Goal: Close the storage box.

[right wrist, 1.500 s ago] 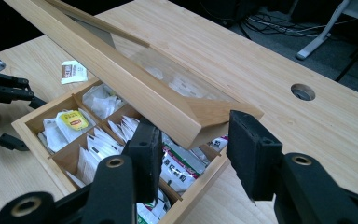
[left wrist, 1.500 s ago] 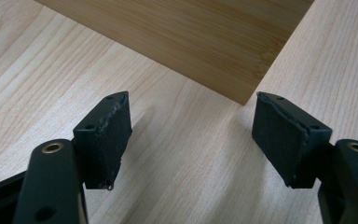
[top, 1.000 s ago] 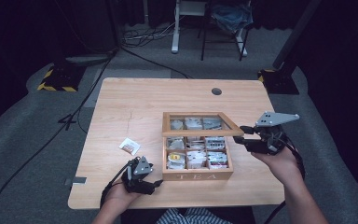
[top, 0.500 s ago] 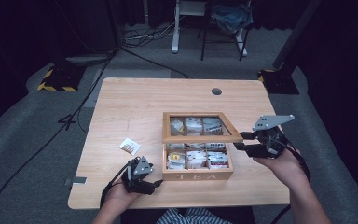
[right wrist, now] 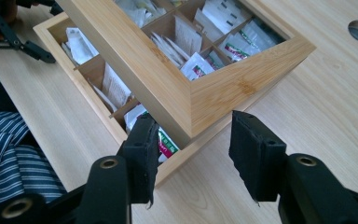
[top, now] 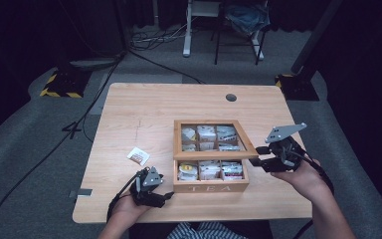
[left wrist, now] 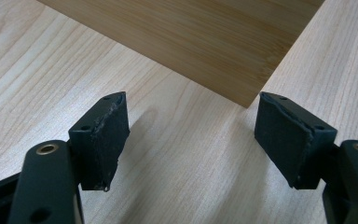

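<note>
A wooden tea box [top: 211,188] marked TEA stands on the table, its compartments full of tea bags [right wrist: 200,65]. Its framed lid [top: 214,155] hangs half lowered over the box. My right gripper [top: 259,155] is at the lid's front right corner. In the right gripper view the gripper [right wrist: 193,140] is shut across that corner of the lid [right wrist: 223,84], one pad under it and one on its outer face. My left gripper [top: 165,196] rests on the table by the box's front left corner. Its jaws [left wrist: 191,135] are open with only bare table between them, and the box wall [left wrist: 191,37] lies just ahead.
A single tea bag packet [top: 138,156] lies on the table left of the box. A round cable hole [top: 231,97] sits near the table's far edge. The person's striped shirt [right wrist: 14,158] is at the near edge. Chair and desk legs stand beyond the table.
The lid's front edge has come down a little toward the box, with the right gripper at its corner. The left gripper has stayed where it was.
</note>
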The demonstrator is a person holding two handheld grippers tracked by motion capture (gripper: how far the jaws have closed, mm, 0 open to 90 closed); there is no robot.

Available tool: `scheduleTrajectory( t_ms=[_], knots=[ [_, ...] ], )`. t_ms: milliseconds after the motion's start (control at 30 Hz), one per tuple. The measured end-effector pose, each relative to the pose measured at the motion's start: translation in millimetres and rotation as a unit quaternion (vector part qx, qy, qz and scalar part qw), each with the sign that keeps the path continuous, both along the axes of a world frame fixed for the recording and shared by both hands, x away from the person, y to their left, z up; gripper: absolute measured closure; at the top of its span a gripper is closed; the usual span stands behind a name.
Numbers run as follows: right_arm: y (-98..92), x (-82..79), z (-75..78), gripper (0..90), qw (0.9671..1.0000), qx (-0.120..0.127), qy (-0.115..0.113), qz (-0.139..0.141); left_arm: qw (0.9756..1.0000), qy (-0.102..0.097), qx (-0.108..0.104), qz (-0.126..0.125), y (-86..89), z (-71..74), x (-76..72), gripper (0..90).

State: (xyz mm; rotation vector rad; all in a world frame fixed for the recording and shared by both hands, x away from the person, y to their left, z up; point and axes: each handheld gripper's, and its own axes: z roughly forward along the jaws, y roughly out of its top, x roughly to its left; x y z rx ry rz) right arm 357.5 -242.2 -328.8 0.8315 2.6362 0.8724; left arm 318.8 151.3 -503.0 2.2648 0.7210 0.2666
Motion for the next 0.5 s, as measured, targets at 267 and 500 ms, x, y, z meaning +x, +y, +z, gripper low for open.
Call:
scheduleTrajectory(
  t_ms=[267, 500],
  knots=[
    [1.8, 0.3, -3.9, 52.7, 0.9996, -0.017, 0.018, 0.014, 1.0000, 0.000, 0.000, 0.000, 0.0, 0.0, 0.0, 26.8],
    [3.8, 1.0, -8.5, 52.5, 0.9987, -0.031, 0.033, 0.022, 1.0000, 0.000, 0.000, -0.001, 0.0, 0.0, 0.1, 26.8]
  ],
)
